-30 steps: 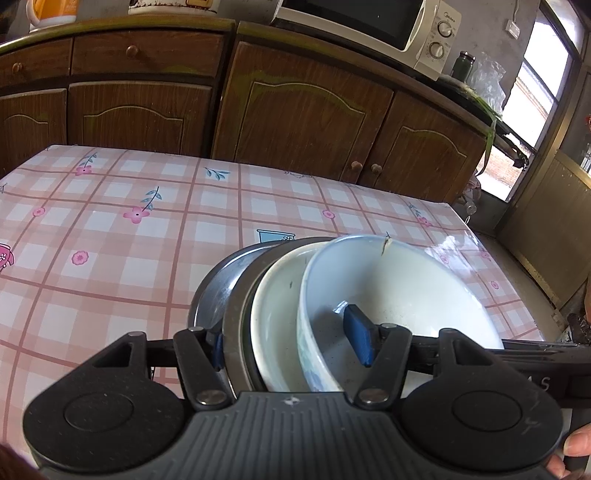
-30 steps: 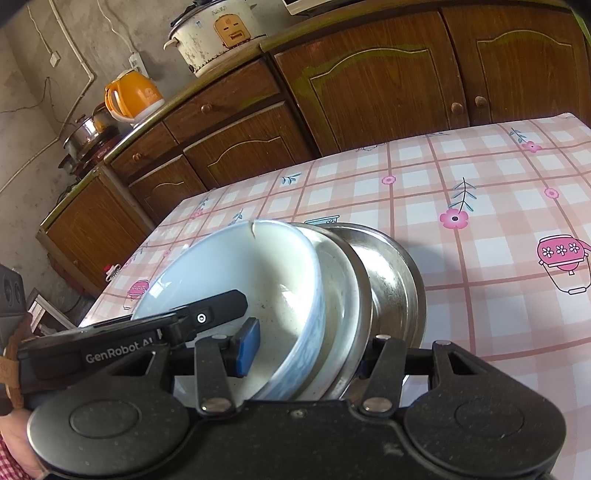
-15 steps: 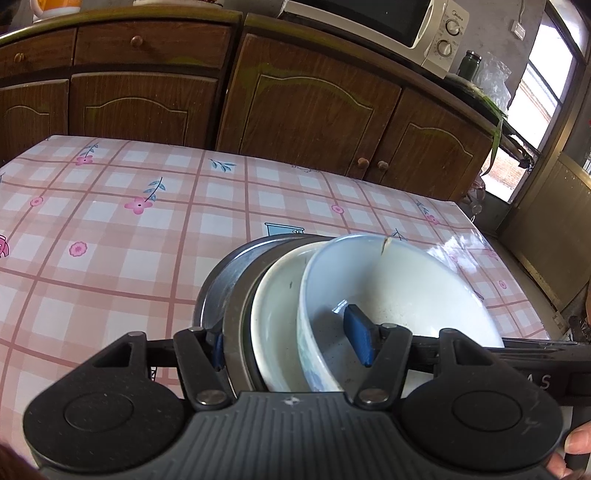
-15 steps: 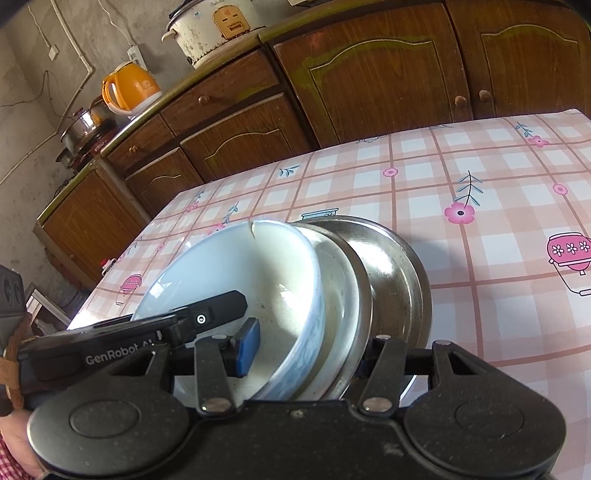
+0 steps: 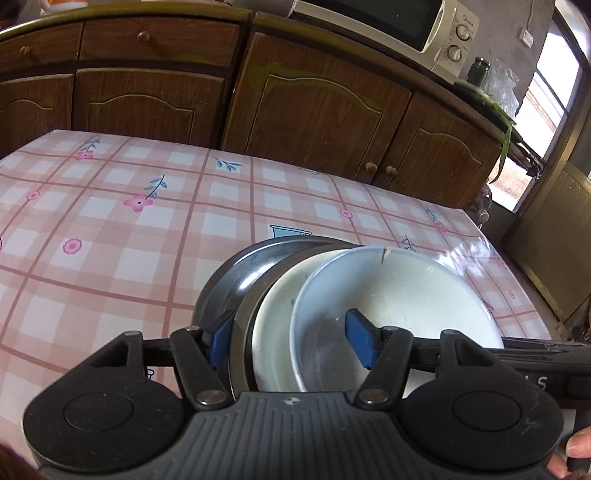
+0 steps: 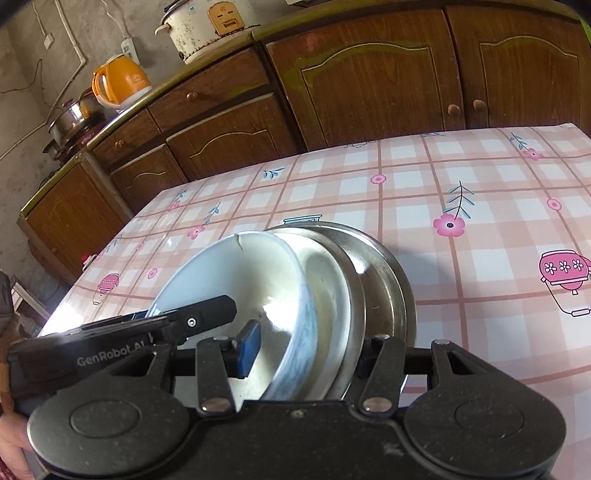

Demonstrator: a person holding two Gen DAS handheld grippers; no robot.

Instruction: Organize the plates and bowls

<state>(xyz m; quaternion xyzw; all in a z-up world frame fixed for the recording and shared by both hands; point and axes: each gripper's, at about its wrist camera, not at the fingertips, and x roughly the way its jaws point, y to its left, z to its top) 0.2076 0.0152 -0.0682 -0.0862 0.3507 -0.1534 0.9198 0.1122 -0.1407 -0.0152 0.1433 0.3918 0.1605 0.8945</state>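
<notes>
Here, the table (image 5: 110,229), under a pink checked cloth, stands before brown cabinets (image 5: 317,107). Above the table, a tilted stack of dishes (image 5: 332,306) is gripped from two sides: a steel plate (image 5: 236,280) outermost, a steel-rimmed white dish (image 5: 280,325) in the middle, a chipped white bowl (image 5: 406,295) innermost. The left gripper (image 5: 288,341) is clamped across the stack, one blue pad on the steel plate, the other inside the bowl. The right gripper (image 6: 306,349) likewise clamps it. Only the left view shows a microwave (image 5: 417,26); only the right view shows a rice cooker (image 6: 210,26) and an orange kettle (image 6: 122,83).
</notes>
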